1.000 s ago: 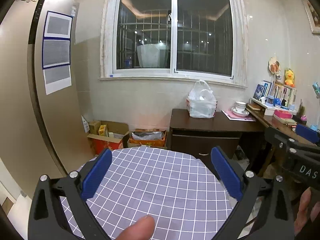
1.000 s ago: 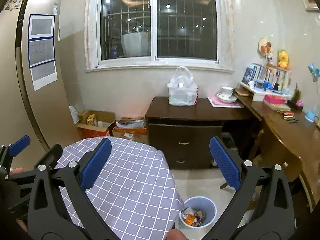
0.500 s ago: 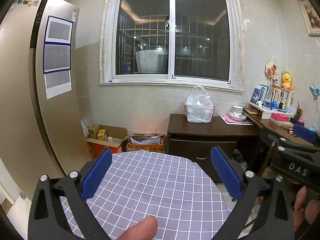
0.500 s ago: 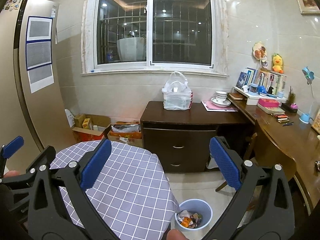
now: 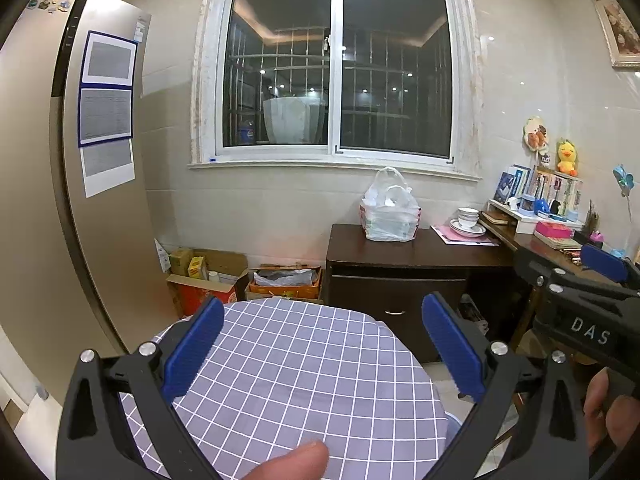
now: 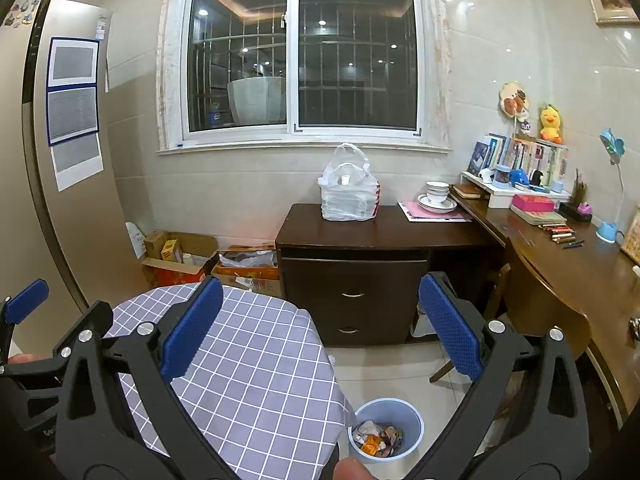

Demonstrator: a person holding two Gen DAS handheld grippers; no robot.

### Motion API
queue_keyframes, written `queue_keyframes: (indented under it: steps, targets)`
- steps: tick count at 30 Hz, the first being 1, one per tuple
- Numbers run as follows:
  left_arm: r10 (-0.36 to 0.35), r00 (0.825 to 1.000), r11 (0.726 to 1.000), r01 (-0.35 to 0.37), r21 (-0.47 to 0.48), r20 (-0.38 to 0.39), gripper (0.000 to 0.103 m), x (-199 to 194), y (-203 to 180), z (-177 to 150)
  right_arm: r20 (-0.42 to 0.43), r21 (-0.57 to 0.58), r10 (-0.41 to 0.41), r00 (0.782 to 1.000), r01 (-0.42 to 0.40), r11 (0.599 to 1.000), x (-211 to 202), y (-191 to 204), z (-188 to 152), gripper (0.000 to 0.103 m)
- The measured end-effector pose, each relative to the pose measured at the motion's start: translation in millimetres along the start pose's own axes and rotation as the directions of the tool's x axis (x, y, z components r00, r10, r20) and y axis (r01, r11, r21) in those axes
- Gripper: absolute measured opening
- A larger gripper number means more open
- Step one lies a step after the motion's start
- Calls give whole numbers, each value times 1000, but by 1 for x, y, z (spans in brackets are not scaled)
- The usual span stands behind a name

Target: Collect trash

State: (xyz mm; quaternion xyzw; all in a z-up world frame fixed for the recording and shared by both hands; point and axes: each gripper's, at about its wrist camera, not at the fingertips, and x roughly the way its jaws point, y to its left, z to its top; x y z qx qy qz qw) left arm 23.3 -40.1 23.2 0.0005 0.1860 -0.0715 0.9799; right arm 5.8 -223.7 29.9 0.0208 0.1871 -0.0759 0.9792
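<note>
A light blue trash bin (image 6: 387, 428) stands on the floor by the round table, holding several crumpled wrappers (image 6: 376, 438). The table wears a purple checked cloth (image 5: 304, 376) (image 6: 256, 364) with nothing lying on the part I see. My left gripper (image 5: 324, 348) hangs open above the cloth, nothing between its blue pads. Also open and holding nothing, my right gripper (image 6: 320, 326) is raised over the table's right edge, with the bin below it. The right gripper's body (image 5: 588, 312) shows at the right of the left wrist view.
A dark wooden cabinet (image 6: 356, 276) carries a white plastic bag (image 6: 348, 192) and stacked bowls (image 6: 437, 196). A long desk (image 6: 576, 264) runs along the right wall. Cardboard boxes (image 5: 208, 276) sit under the window beside a tall fridge (image 5: 60, 208). A thumb (image 5: 292, 462) shows at the bottom.
Both views have tilted upward a little, so the table and bin sit lower in frame. The jaws of both grippers stay equally wide.
</note>
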Motion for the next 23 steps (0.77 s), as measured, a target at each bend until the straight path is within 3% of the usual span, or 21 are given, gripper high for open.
queue_keyframes:
  steps: [23]
  targets:
    - [3,1000,1000,-3,-3,-3,98,8,0,0,-15,5,2,1000,-2,1000,4,-5,-2,97]
